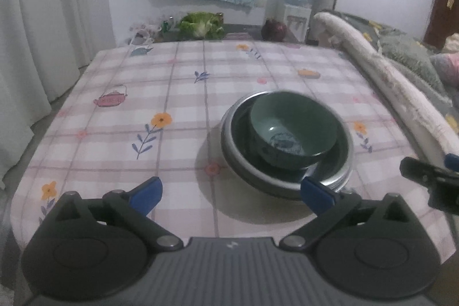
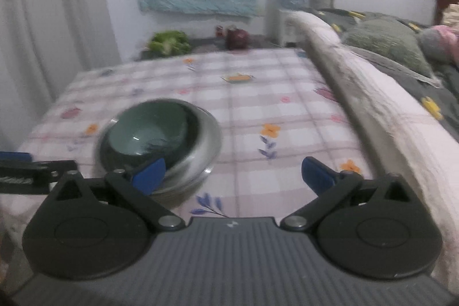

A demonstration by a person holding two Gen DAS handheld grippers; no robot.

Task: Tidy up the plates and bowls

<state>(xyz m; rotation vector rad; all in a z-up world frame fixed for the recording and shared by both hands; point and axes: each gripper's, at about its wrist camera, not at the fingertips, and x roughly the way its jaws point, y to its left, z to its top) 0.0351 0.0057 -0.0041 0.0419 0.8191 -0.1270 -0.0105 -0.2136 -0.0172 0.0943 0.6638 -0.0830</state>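
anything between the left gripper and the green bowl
Nothing visible does. The left hand-held gripper is open, and only bare tablecloth lies ahead of it. The green bowl sits tilted inside a metal bowl, whose near rim stands lower than the green bowl's rim. The right hand-held gripper is off to the side.

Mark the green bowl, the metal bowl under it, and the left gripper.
green bowl (image 1: 289, 122), left wrist view, inner wall.
metal bowl (image 1: 238, 159), left wrist view, left outer rim.
left gripper (image 1: 231, 192), left wrist view, midway between the blue fingertips.
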